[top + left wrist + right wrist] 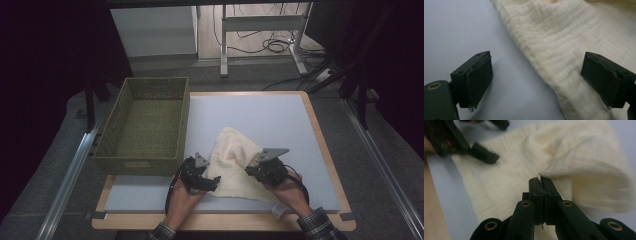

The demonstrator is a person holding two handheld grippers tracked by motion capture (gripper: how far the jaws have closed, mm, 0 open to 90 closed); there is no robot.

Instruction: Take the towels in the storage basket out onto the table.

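A: The cream muslin cloth lies near your edge of the bench, on the pale grey mat that covers the wooden top. One corner is folded over and lifted.

B: And your hands?

A: Your right gripper has its jaws pressed together on that lifted corner; a sliver of fabric shows between the pads. Your left gripper has its jaws wide apart, straddling the cloth's left edge: one over the bare mat, one over the fabric, neither pressing on it.

B: What's around you?

A: Dark curtains hang at both sides. Beyond the bench stands a white table frame with black cables looped on the floor beneath it. Metal rails run along the grey carpet on either side.

B: Any containers?

A: One: an olive-green woven basket, rectangular, on the bench's left side, just left of the cloth and apart from it. Its woven bottom is bare.

B: The count?

A: One cloth, one basket, two grippers.
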